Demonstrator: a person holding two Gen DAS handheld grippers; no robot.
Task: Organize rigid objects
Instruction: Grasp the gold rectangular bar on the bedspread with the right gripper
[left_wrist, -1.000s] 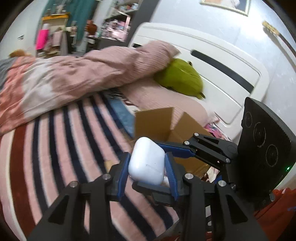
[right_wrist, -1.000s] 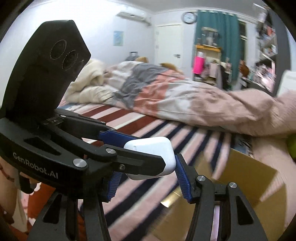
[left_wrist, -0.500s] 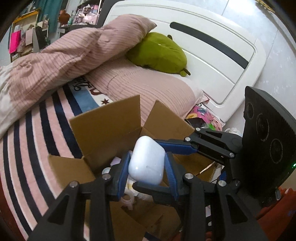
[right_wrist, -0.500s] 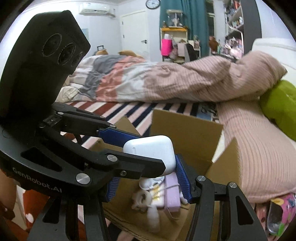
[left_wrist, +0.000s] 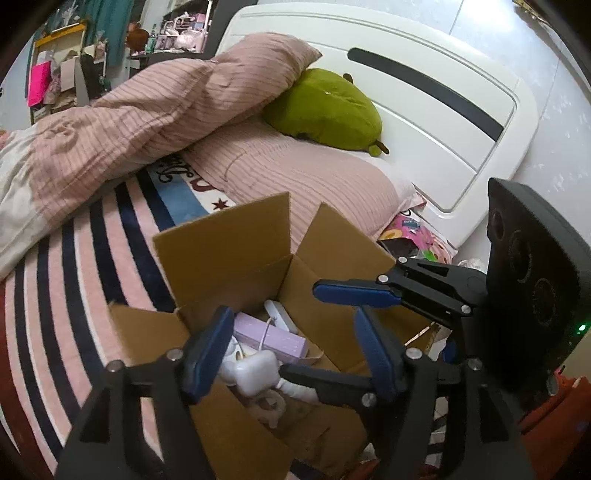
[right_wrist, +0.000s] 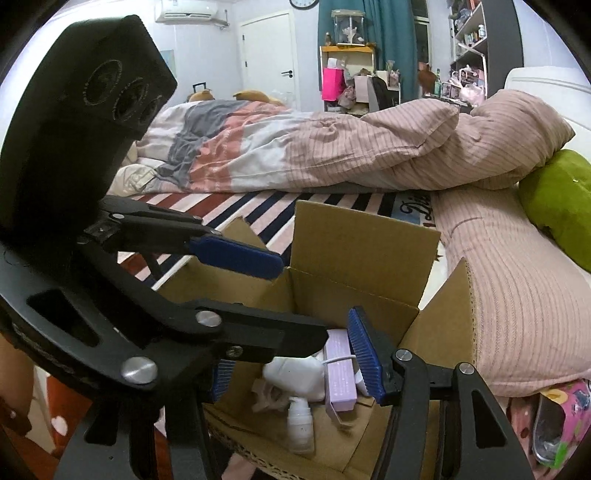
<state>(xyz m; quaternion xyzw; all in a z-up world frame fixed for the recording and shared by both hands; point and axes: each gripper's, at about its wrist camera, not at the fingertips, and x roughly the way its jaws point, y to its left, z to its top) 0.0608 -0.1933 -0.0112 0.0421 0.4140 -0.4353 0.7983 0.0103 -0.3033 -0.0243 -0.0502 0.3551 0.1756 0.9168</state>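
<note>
An open cardboard box (left_wrist: 236, 251) (right_wrist: 362, 243) stands on the striped bed cover. The white earbud case (left_wrist: 256, 371) (right_wrist: 295, 373) lies inside it, beside a lilac box (left_wrist: 271, 338) (right_wrist: 341, 373) and a small white pump bottle (right_wrist: 300, 424). My left gripper (left_wrist: 291, 349) is open and empty above the box, directly over the case. My right gripper (right_wrist: 295, 358) is open and empty over the same box; the two grippers cross each other, and each appears in the other's view.
A pink striped pillow (left_wrist: 306, 177) lies just behind the box, with a green plush (left_wrist: 325, 110) and a white headboard (left_wrist: 424, 107) beyond. A rumpled duvet (right_wrist: 314, 151) covers the far side of the bed. Colourful clutter (left_wrist: 410, 236) sits by the bed edge.
Both grippers held the white earbud case together and carried it over the box. Both have now opened, and the case has dropped into the box.
</note>
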